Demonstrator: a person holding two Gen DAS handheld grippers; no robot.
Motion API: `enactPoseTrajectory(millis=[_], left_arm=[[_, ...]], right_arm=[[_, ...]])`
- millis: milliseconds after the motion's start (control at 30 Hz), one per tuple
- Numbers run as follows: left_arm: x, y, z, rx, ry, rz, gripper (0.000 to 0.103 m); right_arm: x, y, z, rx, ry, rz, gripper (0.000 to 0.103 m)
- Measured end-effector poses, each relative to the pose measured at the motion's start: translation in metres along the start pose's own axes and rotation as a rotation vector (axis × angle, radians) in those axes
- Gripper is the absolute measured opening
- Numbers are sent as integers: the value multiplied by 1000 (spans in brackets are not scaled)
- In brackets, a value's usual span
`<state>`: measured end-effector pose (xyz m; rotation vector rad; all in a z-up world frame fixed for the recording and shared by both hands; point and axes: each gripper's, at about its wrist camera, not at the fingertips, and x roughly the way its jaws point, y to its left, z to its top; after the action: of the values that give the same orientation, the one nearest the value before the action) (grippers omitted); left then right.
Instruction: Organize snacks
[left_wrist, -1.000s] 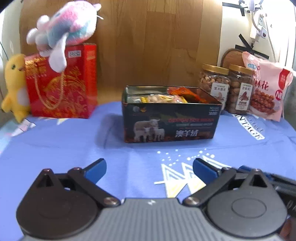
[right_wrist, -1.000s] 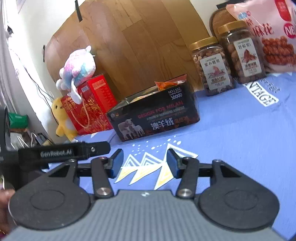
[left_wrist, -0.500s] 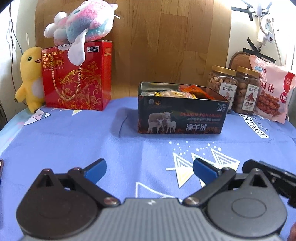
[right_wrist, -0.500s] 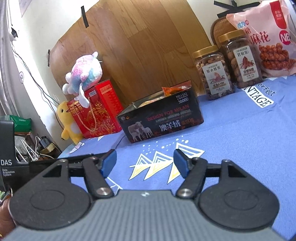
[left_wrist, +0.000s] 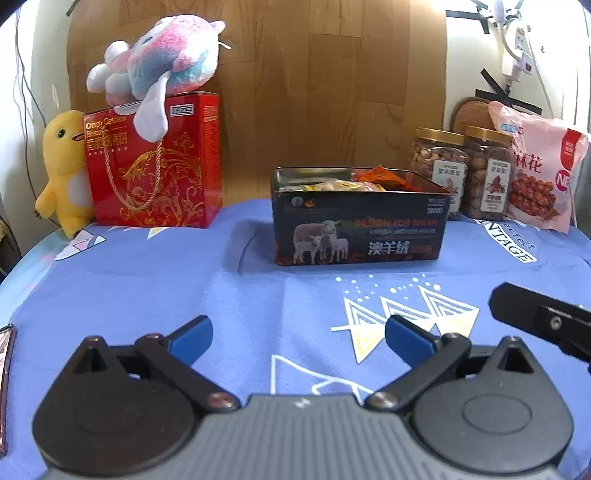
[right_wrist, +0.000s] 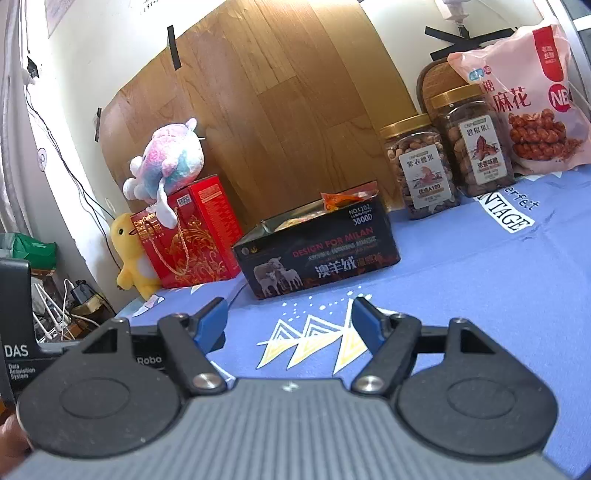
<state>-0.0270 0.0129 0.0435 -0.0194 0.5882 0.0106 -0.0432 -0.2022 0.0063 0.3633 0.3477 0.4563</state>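
Observation:
A dark tin box (left_wrist: 360, 229) (right_wrist: 317, 251) printed with sheep stands open on the blue cloth, holding several snack packets, one orange (left_wrist: 384, 175). Two gold-lidded nut jars (left_wrist: 436, 166) (right_wrist: 421, 170) and a pink bag of twisted snacks (left_wrist: 535, 170) (right_wrist: 524, 99) stand to its right. My left gripper (left_wrist: 297, 336) is open and empty, well short of the box. My right gripper (right_wrist: 288, 319) holds nothing and its jaws are opening; part of it shows at the right edge of the left wrist view.
A red gift box (left_wrist: 155, 162) with a pastel plush toy (left_wrist: 162, 70) on top and a yellow duck plush (left_wrist: 64, 166) stand at the back left. A wooden panel (left_wrist: 295, 92) leans on the wall behind. Cables and clutter (right_wrist: 62, 302) lie off the table's left edge.
Both grippers have drawn back from the box, which now looks smaller and farther. The right gripper's jaws have spread wider. The left gripper's jaws stay as they were.

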Motion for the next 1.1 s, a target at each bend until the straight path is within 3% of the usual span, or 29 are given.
enactPoseTrajectory(millis=[633, 1100], left_arm=[[4, -17, 0, 62, 56, 5, 103], [5, -24, -1, 122, 43, 69, 103]], right_arm=[[-6, -6, 1, 34, -31, -11, 80], [-7, -12, 1, 57, -33, -13, 81]])
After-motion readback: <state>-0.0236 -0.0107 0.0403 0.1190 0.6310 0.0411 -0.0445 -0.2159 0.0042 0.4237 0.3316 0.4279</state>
